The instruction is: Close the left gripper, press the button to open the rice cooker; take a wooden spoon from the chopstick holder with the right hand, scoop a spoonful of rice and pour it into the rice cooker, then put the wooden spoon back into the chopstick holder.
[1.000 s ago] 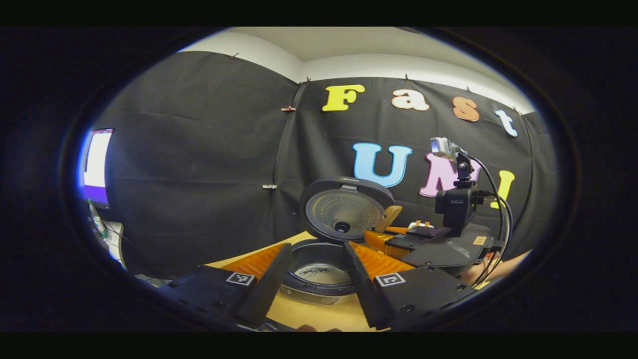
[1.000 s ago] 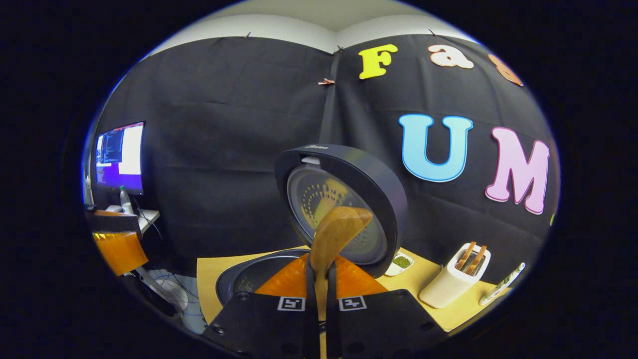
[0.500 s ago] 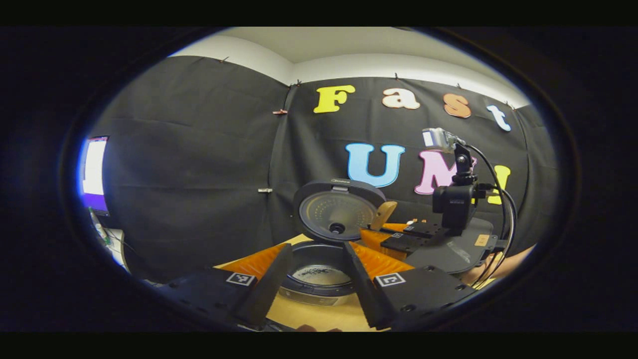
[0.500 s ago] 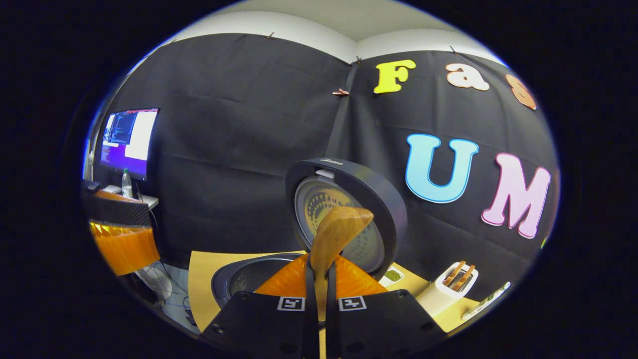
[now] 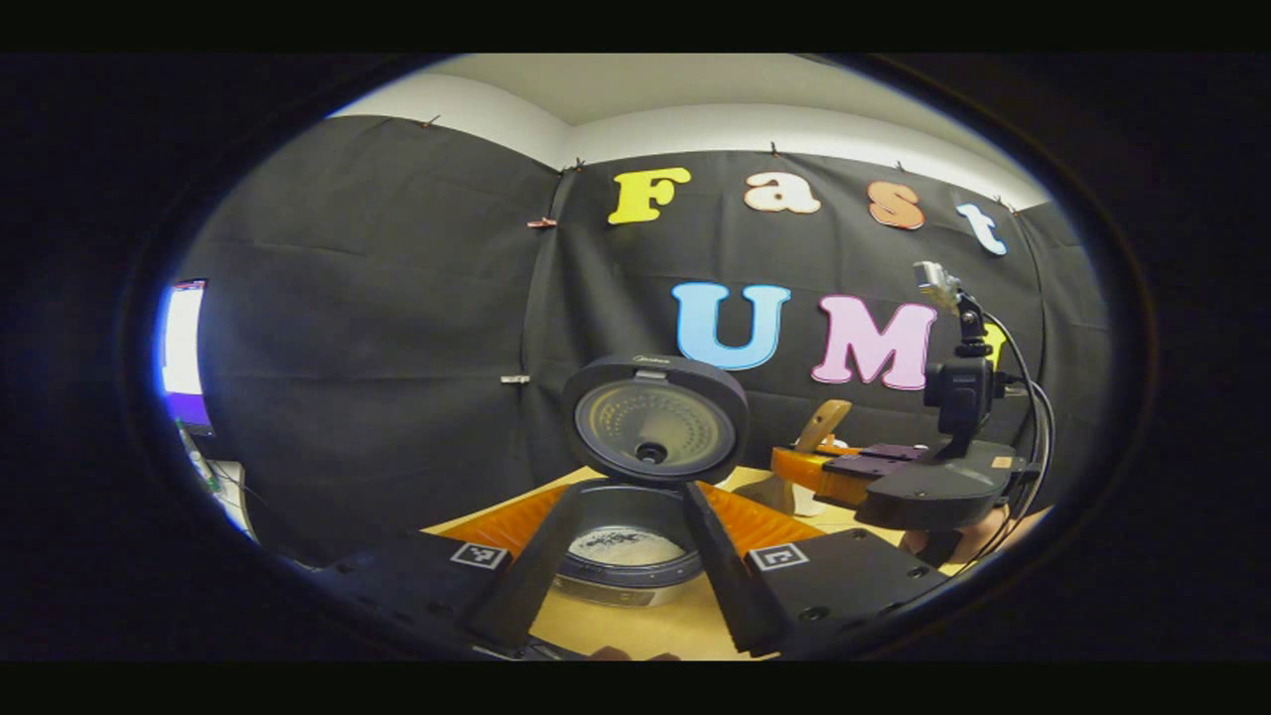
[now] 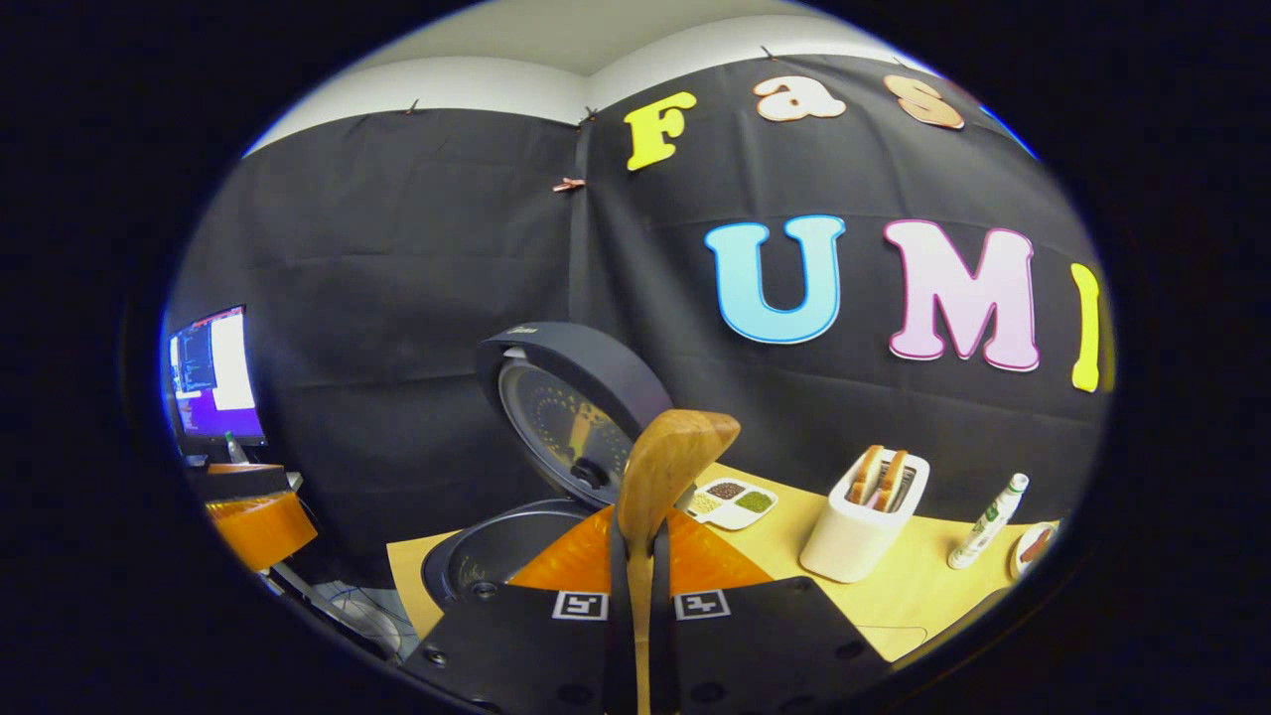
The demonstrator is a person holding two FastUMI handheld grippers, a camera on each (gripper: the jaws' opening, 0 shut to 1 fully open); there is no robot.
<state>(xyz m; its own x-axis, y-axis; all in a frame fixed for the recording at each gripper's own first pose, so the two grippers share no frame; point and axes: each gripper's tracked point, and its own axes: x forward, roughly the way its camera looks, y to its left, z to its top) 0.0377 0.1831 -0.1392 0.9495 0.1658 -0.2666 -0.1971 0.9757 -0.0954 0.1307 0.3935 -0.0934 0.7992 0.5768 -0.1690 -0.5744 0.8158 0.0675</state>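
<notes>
The black rice cooker stands with its lid [image 5: 655, 417] raised, and pale rice [image 5: 621, 544] lies in its pot [image 5: 635, 574]. My left gripper [image 5: 633, 494] is open just in front of the pot, one finger to each side of it. My right gripper [image 6: 638, 531] is shut on the handle of the wooden spoon [image 6: 677, 455], whose bowl stands upright. In the left gripper view the right gripper [image 5: 899, 482] and spoon [image 5: 826, 422] hang to the right of the cooker. The white chopstick holder [image 6: 862, 521], with wooden handles in it, stands on the table to the right of the spoon.
A small divided dish of grains [image 6: 733, 500] sits between the cooker lid [image 6: 566, 397] and the holder. A white tube [image 6: 988, 506] lies at the far right on the wooden table [image 6: 794, 586]. A monitor [image 6: 211, 372] glows at the left.
My right gripper has carried the spoon to the right, away from the cooker's opening, and its view has swung towards the chopstick holder. The left gripper has barely shifted.
</notes>
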